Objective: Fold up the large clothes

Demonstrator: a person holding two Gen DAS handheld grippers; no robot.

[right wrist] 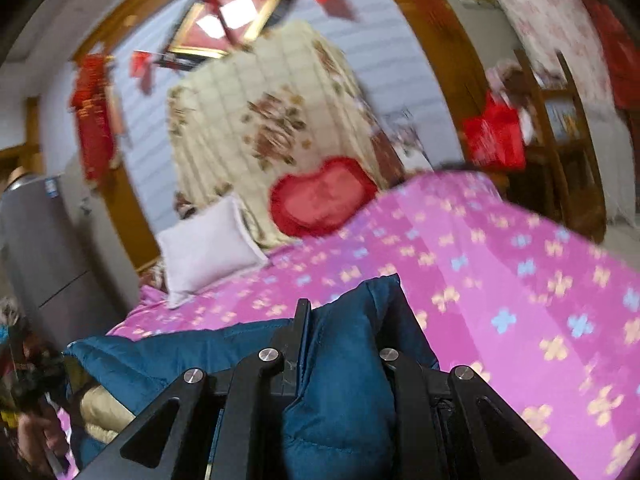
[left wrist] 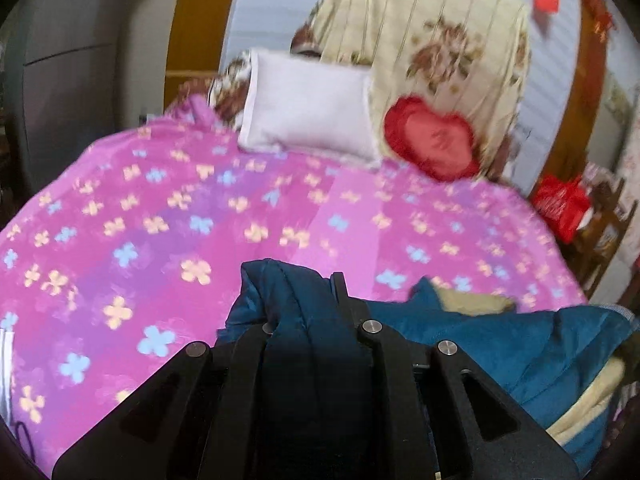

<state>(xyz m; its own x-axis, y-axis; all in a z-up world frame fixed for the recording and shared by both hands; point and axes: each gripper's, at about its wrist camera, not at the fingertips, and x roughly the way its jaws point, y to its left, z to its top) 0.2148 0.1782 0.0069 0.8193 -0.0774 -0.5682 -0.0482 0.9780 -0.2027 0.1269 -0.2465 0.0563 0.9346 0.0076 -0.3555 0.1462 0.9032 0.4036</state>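
A dark teal quilted jacket [left wrist: 500, 340] with a cream fleece lining lies over the near edge of a bed with a pink flowered sheet [left wrist: 168, 216]. My left gripper [left wrist: 296, 292] is shut on a bunched fold of the teal jacket, which bulges up between its fingers. In the right wrist view my right gripper [right wrist: 352, 308] is shut on another thick fold of the jacket [right wrist: 344, 380]. The rest of the jacket trails off to the left with its cream lining [right wrist: 100, 408] showing. A person's hand [right wrist: 40, 440] shows at the lower left.
At the head of the bed lie a white pillow [left wrist: 308, 116] and a red heart-shaped cushion [left wrist: 432, 140], with a cream floral quilt [left wrist: 432, 40] propped behind them. A red bag [left wrist: 560, 204] hangs beside wooden furniture on the right. A grey cabinet [right wrist: 44, 248] stands on the left.
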